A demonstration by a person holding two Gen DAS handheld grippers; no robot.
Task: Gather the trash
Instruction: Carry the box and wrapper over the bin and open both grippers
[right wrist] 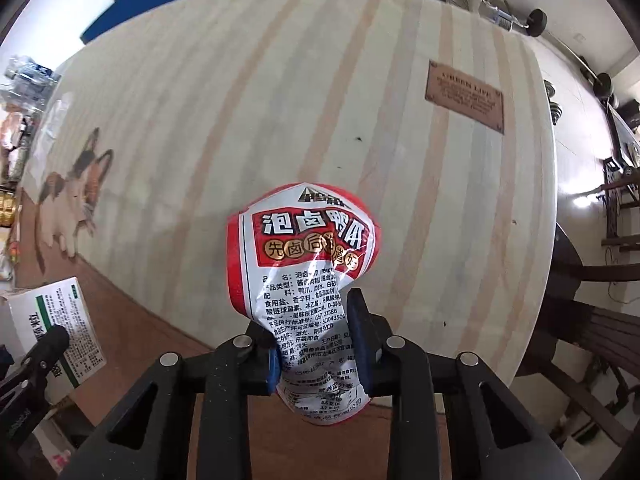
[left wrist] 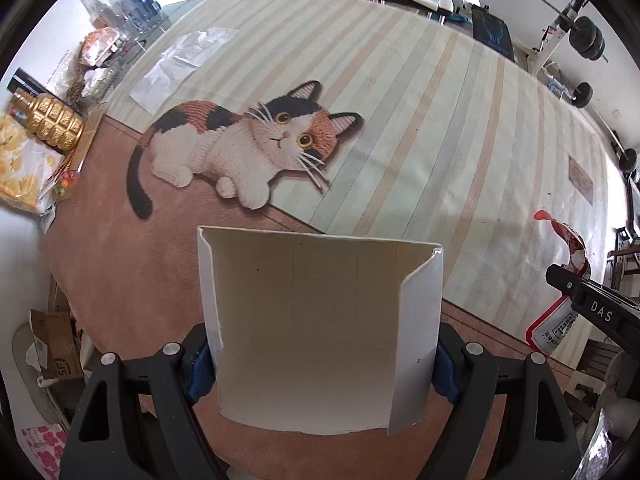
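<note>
Clamped between the blue pads (left wrist: 198, 372) of the left gripper (left wrist: 320, 368), an open white carton (left wrist: 320, 336) fills the lower middle of the left wrist view; its torn bottom edge hides the gripper's centre. From the right wrist view the same carton's printed side (right wrist: 56, 328) shows green bands and small text too fine to read.

Squeezed tight in the right gripper (right wrist: 316, 344) is a crumpled red and white snack wrapper (right wrist: 304, 264), printed with large Chinese characters and a code reading "SC1043506"; its lower end is cut off behind the fingers.

Both are held above a striped table mat (left wrist: 440, 120) with a calico cat picture (left wrist: 240, 148). A brown label (right wrist: 464, 96) near the mat's far right corner reads "GREEN LIFE". A clear plastic sheet (left wrist: 180, 64) lies near the far left corner, beside a gold bottle (left wrist: 52, 120) and blurred packets.
</note>
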